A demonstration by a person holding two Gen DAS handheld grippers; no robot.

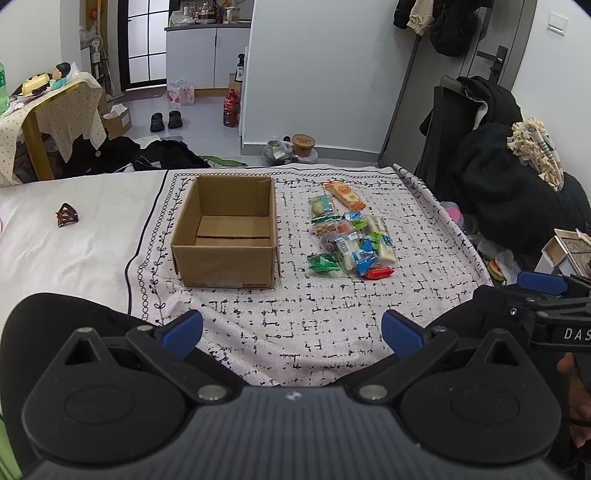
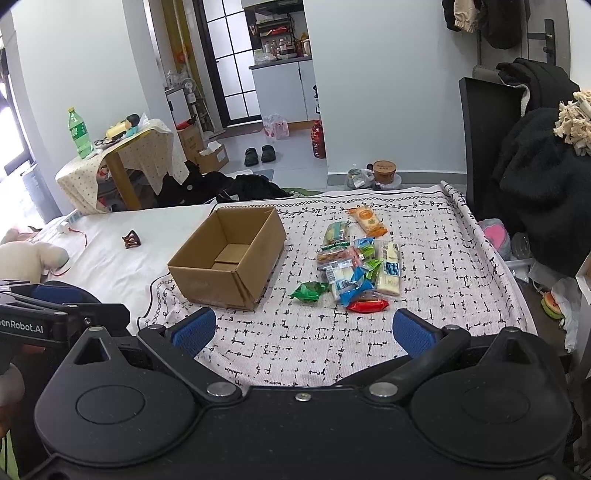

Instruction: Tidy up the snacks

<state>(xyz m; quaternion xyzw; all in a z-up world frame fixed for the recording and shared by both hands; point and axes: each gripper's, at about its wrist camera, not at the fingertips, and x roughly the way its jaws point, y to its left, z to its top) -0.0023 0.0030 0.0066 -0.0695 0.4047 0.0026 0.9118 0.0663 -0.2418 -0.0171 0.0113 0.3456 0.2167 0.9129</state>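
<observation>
Right gripper (image 2: 301, 330) marked "enRobot.AI" open, left gripper (image 1: 291, 332) open, "DAS" lettering

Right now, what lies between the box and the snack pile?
Only bare patterned cloth separates the box from the snacks; both views show it.

A lived-in home bedroom, shown by the bed (image 2: 110, 258) under a patterned cloth (image 2: 424, 332) in the near ground. Far left, a draped side table (image 2: 147, 155); shoes (image 2: 260, 155) on the floor, coats (image 2: 491, 18) hung far right, kitchen cabinets (image 2: 284, 88) beyond the doorway.
</observation>
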